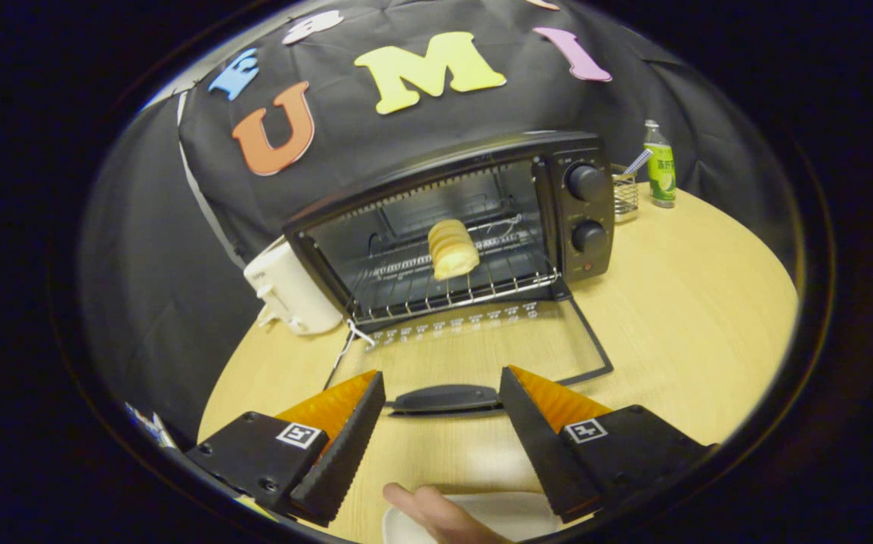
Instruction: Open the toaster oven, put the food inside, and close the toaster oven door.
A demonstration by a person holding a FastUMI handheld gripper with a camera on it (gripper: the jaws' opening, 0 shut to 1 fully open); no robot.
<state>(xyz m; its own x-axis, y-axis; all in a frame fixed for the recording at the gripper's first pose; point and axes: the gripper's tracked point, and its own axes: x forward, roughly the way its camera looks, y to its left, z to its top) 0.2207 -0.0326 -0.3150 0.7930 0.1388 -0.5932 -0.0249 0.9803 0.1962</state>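
Observation:
The black toaster oven (572,155) stands at the back of the wooden table with its glass door (474,344) folded down flat toward me. A pale yellow bread roll (452,248) lies on the wire rack (406,291) inside the oven. My gripper (442,379) is open, with nothing held. The door's black handle (445,398) lies between the two fingertips (366,393), and neither finger presses on it.
A white appliance (289,291) sits left of the oven. A wire basket (624,195) and a green bottle (660,166) stand to its right. Below the fingers a person's finger (436,512) rests by a white plate (512,506). Bare table (693,302) spreads to the right.

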